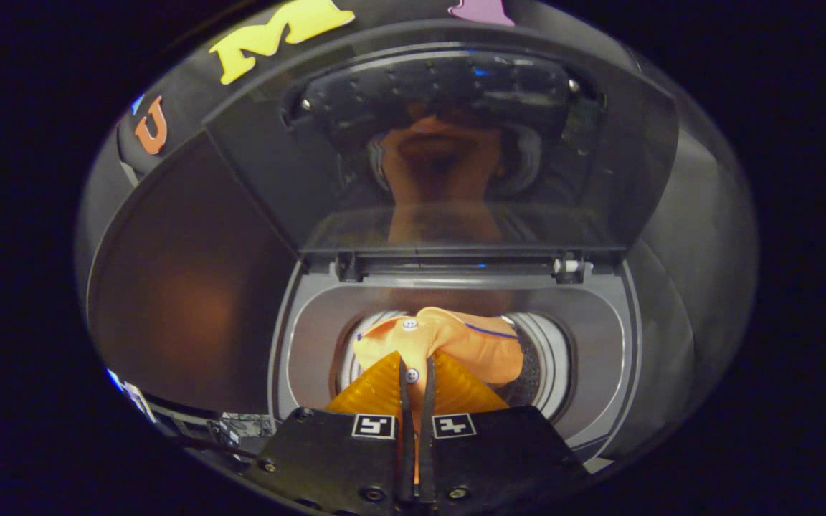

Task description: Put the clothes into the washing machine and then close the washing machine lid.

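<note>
Above the round drum opening (542, 358) of the grey washing machine, the hand-held gripper (416, 373) clamps an orange buttoned garment (470, 344), with the dark glossy lid (442, 158) raised.

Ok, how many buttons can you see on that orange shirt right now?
2. One button sits high on the orange shirt over the drum; the other is beside the closed gripper. Folds may hide more.

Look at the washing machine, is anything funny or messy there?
Nothing looks broken or spilled. The gripper is shut on the orange shirt, which hangs bunched over the drum opening rather than lying down inside. The lid stands open and upright behind it.
</note>
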`<state>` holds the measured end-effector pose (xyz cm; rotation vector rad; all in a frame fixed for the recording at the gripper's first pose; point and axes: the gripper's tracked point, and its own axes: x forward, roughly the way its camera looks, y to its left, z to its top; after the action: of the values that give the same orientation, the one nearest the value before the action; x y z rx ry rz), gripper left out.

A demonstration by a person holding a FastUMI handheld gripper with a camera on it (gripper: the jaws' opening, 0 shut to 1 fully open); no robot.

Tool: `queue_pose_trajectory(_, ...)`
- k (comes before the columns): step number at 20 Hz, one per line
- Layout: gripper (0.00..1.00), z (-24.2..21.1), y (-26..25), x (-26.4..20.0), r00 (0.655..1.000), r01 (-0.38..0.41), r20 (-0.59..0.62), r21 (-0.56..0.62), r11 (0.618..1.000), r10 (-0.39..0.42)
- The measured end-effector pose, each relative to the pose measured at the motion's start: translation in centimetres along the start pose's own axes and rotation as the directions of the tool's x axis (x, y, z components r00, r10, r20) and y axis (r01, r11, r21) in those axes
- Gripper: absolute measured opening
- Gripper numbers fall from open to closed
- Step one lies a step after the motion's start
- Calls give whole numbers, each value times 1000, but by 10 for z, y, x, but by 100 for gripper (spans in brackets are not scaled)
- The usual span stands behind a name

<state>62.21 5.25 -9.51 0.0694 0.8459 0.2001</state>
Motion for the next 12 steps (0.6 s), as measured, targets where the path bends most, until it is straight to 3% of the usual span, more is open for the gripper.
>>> queue_pose_trajectory(12, 8, -31, -24, 33, 990, 100, -106, 80, 992, -91)
